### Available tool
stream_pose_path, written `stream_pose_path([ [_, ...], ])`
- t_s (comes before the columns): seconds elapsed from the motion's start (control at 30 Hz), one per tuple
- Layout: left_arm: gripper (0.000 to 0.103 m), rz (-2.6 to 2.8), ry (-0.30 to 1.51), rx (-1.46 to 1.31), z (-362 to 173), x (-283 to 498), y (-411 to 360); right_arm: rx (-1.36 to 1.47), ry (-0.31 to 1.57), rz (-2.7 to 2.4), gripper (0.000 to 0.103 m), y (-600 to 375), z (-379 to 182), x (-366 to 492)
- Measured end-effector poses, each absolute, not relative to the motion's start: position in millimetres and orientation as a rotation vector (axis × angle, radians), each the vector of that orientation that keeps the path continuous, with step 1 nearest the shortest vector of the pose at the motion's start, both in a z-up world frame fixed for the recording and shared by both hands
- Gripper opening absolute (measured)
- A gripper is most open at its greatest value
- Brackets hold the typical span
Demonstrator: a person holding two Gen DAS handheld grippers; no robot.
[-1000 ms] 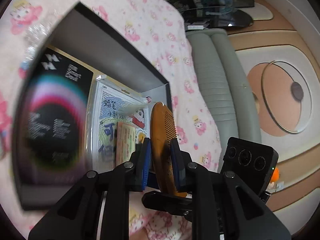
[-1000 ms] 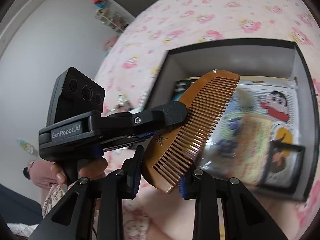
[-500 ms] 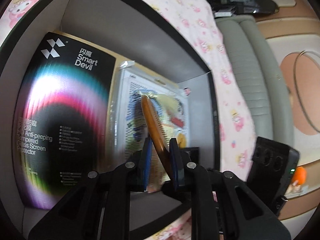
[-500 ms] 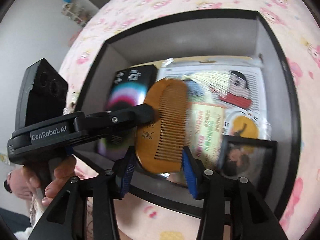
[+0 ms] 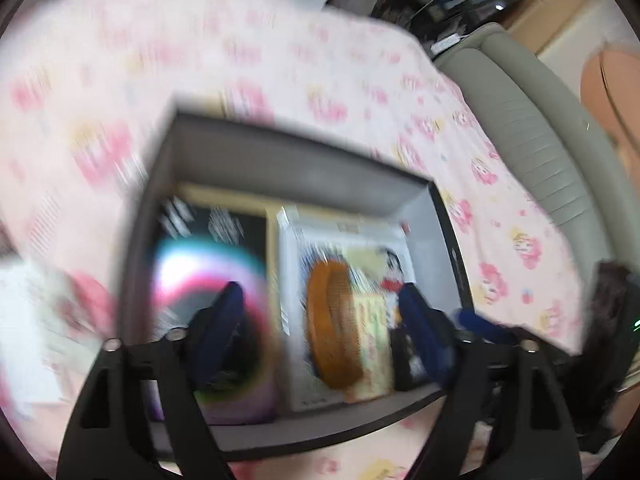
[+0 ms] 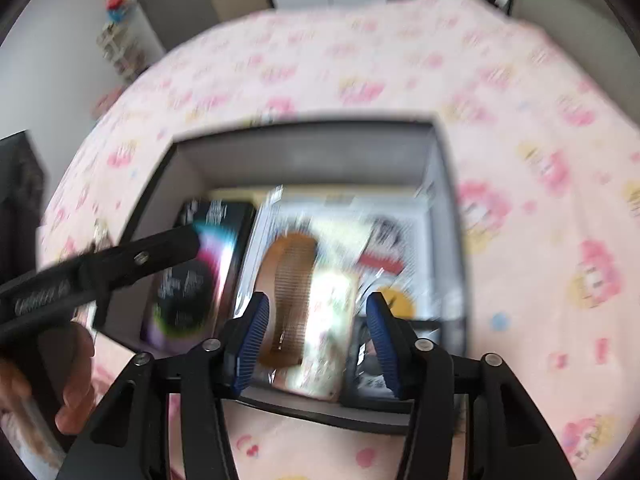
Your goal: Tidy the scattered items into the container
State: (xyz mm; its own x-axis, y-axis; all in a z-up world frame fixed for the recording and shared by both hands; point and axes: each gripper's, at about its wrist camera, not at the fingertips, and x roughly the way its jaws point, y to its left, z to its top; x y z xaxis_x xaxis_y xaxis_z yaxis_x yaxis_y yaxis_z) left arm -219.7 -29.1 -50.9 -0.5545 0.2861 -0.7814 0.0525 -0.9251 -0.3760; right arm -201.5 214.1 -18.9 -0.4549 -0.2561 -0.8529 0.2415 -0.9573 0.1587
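both tools are spreading apart, left tool (image 5: pixel 324 336) and right tool (image 6: pixel 318 340) gripping nothing, wooden comb (image 6: pixel 290 292) lying below them in the box (image 6: pixel 304 152)

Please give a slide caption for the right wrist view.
Right gripper opening above wooden comb lying in the grey box.

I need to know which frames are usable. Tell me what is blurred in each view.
Left wrist: heavy motion blur; the box, comb and sheet all smear. Right wrist: blurred too, though its gripper stays fairly sharp; fisheye bends both.
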Motion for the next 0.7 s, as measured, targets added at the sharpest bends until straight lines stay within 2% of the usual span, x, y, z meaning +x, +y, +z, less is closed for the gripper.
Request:
stream_pose_path([
  [0.03, 0.093, 2.662, -0.473, -1.366, -35, -214, -25, 1.404, -0.023, -2.499, 0.056, 216, -7, -196],
  [0.1, 0.098, 2.760, -0.354, -1.268, -1, -199, -18, 1.311, -0.027, -2.605, 0.073, 221, 22, -181],
  [0.2, 0.102, 2.842, -0.301, -1.119, 43, -171, -14, 1.159, -0.029, -2.744, 0.078, 227, 63, -154],
  [0.3, 0.102, 2.896, -0.284, -1.017, 74, -146, -7, 1.058, -0.021, -2.833, 0.080, 233, 101, -126],
  [0.43, 0.102, 2.955, -0.258, -0.936, 98, -107, 6, 1.002, -0.041, -2.902, 0.081, 235, 123, -88],
  [0.7, 0.102, 3.010, -0.193, -0.962, 90, -30, 23, 1.044, -0.119, -2.904, 0.082, 241, 109, -11],
])
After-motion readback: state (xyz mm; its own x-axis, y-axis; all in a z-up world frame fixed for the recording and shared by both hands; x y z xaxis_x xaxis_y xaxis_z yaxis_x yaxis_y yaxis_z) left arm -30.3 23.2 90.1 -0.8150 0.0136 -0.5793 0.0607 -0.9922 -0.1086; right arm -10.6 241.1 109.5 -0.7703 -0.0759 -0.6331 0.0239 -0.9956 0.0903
